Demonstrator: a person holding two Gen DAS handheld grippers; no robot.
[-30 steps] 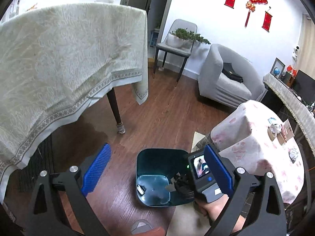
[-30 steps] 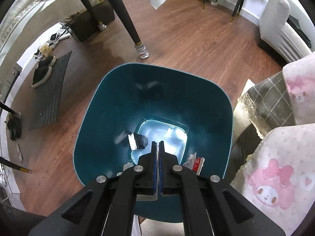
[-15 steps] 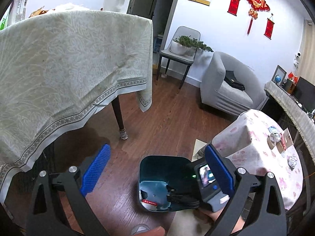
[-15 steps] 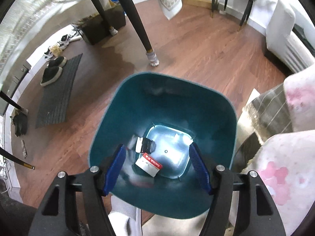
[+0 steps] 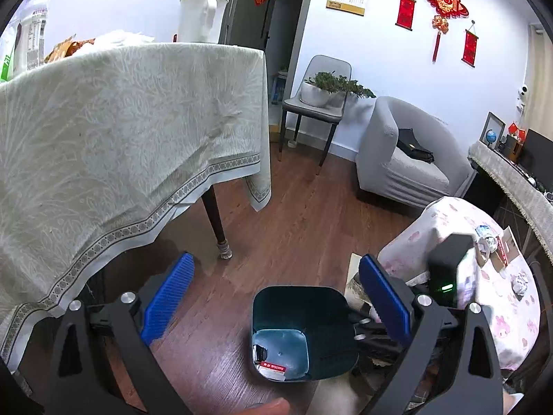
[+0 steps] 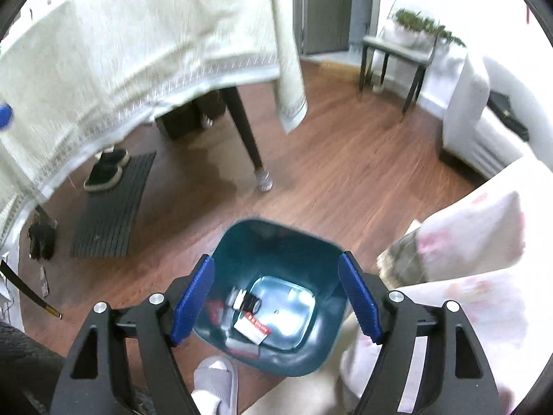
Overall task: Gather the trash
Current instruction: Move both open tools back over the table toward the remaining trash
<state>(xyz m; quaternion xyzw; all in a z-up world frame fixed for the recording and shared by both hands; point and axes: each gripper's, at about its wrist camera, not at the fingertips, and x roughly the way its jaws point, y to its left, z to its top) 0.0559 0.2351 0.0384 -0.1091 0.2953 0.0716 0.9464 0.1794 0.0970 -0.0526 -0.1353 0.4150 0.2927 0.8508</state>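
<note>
Teal waste bin [image 6: 273, 297]: stands on the wood floor [image 6: 345, 180], near the pink-patterned covered table [image 5: 490, 297] at its right and well apart from the large table draped in a pale cloth [image 5: 121, 121] at far left. Contents, lying on the bin's pale bottom: one white wrapper with a red label [image 6: 255, 328], and beside it a small dark-and-white piece [image 6: 247, 302], blurred, possibly a cap or packet. Right gripper [image 6: 276, 306]: above the bin's mouth, blue pads [image 6: 193, 299] spread wide on either side of the opening, nothing between them. Left gripper [image 5: 276, 302]: higher and further back, blue pads [image 5: 167, 299] likewise spread wide and empty; the bin [image 5: 304, 332] shows between its fingers, with the red-labelled wrapper [image 5: 273, 368] at the near edge of the bottom. Pink-covered table, far end: crumpled foil or paper scraps [image 5: 485, 242] and a small cardboard piece [image 5: 506, 252]. Other furnishings: grey armchair [image 5: 401, 159], chair holding a potted plant [image 5: 321, 90], dark floor mat with black shoes [image 6: 107, 169] under the draped table, grey slipper [image 6: 214, 380] at the near edge.
</note>
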